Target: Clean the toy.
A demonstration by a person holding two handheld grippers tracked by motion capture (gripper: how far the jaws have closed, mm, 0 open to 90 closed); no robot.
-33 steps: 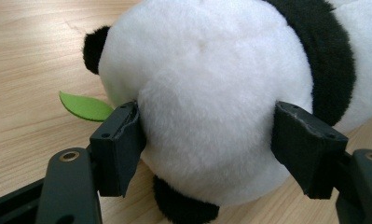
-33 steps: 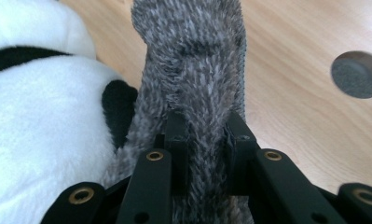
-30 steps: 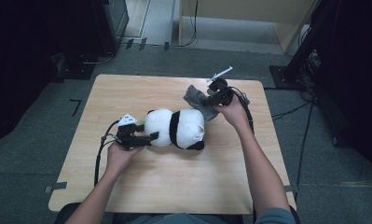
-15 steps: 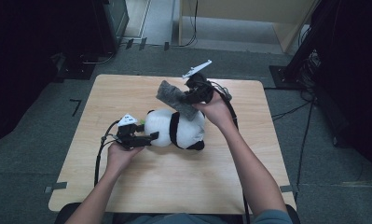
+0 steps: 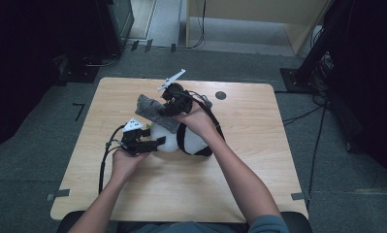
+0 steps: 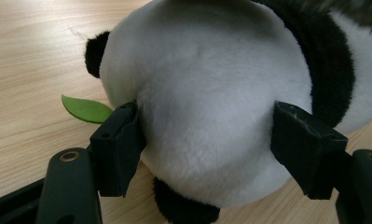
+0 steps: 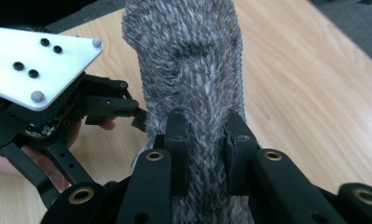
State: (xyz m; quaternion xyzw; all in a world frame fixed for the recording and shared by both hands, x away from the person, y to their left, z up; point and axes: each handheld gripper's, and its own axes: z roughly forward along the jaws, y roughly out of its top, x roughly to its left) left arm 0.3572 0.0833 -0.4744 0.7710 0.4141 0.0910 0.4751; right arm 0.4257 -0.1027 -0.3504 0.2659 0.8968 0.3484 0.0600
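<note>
The left claw (image 5: 154,142) grips the panda's (image 6: 211,107) head while the right claw (image 5: 168,108) holds the grey cloth (image 5: 154,112) pinched just above it.

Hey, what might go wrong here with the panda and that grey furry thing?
The right claw pinches just a narrow fold of the grey furry piece, so it may slip out. The left claw only straddles the panda's soft round head; the toy could squirm or roll free on the table.

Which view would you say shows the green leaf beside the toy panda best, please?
The left gripper view: the green leaf lies flat on the table, poking out beside the panda. In the high view the leaf is too small to tell.
</note>
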